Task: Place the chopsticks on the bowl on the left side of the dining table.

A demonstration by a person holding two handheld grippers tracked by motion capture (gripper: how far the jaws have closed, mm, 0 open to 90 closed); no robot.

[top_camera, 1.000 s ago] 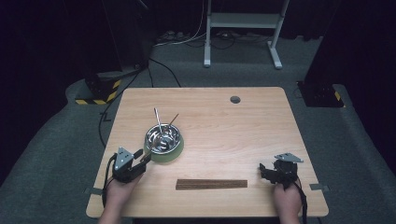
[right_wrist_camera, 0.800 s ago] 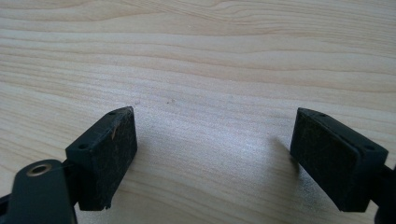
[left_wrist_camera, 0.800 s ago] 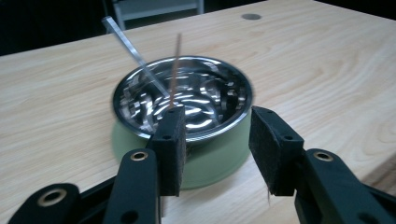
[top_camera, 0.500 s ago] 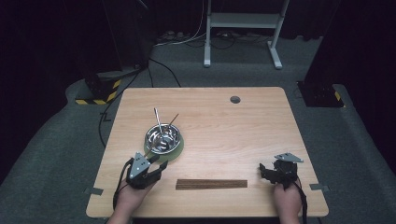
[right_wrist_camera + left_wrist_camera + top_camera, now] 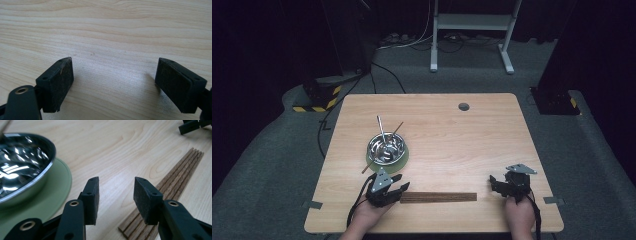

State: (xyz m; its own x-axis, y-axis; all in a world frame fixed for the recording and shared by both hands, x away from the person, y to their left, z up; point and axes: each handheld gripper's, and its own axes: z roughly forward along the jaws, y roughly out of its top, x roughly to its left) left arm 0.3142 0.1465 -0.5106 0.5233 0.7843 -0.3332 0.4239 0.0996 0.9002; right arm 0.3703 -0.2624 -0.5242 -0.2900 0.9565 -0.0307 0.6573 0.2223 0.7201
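A steel bowl (image 5: 386, 147) sits on a green mat (image 5: 401, 159) left of the table's middle, with thin sticks (image 5: 381, 128) leaning in it. A dark wooden slat strip (image 5: 439, 197) lies flat near the front edge. My left gripper (image 5: 401, 186) hovers at the strip's left end, open with nothing between its pads. In the left gripper view the bowl (image 5: 22, 167) is at left, and the strip (image 5: 172, 180) runs beside and under the right pad (image 5: 145, 195). My right gripper (image 5: 495, 182) rests at the front right, open over bare wood (image 5: 112, 50).
The wooden table (image 5: 492, 135) has a round grommet hole (image 5: 463, 106) near its back edge. Grey carpet, cables and a white stand's feet (image 5: 472, 65) lie beyond the table. The other gripper's black jaw tips (image 5: 192, 126) appear far off in the left gripper view.
My left gripper has moved right from the table's left edge, past the bowl's front, to the strip's left end. The right gripper has not moved.
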